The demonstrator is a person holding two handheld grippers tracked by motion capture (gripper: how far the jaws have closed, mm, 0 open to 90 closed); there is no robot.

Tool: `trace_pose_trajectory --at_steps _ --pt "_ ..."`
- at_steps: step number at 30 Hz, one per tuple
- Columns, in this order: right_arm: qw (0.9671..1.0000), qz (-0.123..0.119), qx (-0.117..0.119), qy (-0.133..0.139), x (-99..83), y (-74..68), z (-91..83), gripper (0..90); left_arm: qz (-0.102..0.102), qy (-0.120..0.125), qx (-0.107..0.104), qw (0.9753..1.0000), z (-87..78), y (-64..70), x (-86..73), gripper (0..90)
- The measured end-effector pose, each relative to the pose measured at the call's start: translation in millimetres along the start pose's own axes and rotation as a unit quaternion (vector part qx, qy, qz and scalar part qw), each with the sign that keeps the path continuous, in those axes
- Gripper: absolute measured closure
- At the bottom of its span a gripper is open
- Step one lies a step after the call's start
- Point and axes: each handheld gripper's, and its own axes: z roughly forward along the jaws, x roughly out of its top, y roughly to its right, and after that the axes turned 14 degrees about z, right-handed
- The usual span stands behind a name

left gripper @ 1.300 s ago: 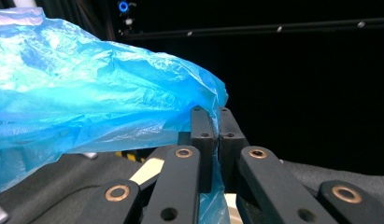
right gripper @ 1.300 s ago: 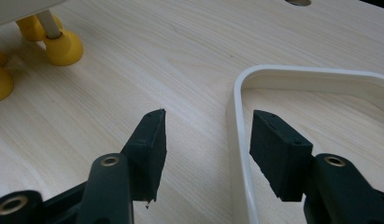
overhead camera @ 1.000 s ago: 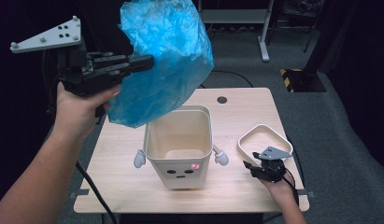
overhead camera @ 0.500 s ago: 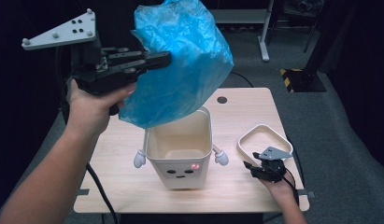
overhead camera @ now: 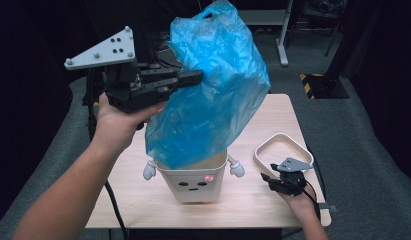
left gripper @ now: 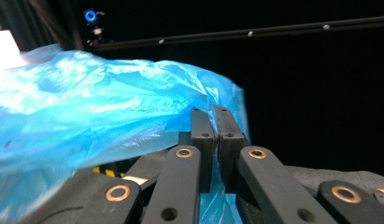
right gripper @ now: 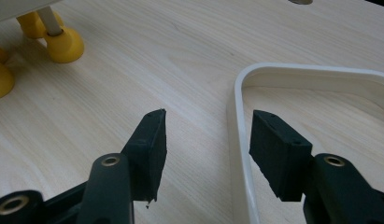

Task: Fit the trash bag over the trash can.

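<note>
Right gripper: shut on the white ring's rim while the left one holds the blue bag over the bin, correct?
Not quite. In the right gripper view the right gripper is open, its jaws astride the ring's rim without clamping it. The rest stands: the left gripper holds the bag over the bin.

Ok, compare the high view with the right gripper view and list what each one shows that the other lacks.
High view alone: the left gripper shut on the blue plastic bag, lifted over the white bin with its face and small white hands. Right gripper view alone: the bin's yellow feet, and the open jaws straddling the white frame. Both: the right gripper, the white frame and the wooden table.
</note>
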Motion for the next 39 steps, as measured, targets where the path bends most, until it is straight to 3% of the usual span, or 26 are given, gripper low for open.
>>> trace_pose_trajectory --at_steps 14,23,28,36,39 --pt "1.0000 -0.003 0.000 -0.006 0.6 -2.9 1.4 45.1 -0.059 -0.014 0.023 0.9979 -23.6 -10.8 -67.6 88.4" --pt "1.0000 -0.005 -0.002 -0.007 0.8 -3.6 2.5 45.1 -0.073 -0.020 0.037 0.9965 -36.8 -14.2 -84.6 88.4" --pt "1.0000 -0.006 -0.001 -0.007 1.0 -3.8 2.7 45.1 -0.079 -0.011 0.033 0.9963 -25.7 -14.6 -85.9 88.4" --pt "1.0000 -0.004 -0.001 -0.006 0.4 -1.9 1.0 45.1 -0.084 0.015 0.016 0.9962 9.5 -12.0 -80.7 88.5" --pt "1.0000 -0.003 -0.001 -0.004 0.1 -0.5 0.5 45.1 -0.075 0.016 0.013 0.9970 19.7 -8.2 -79.9 88.5"
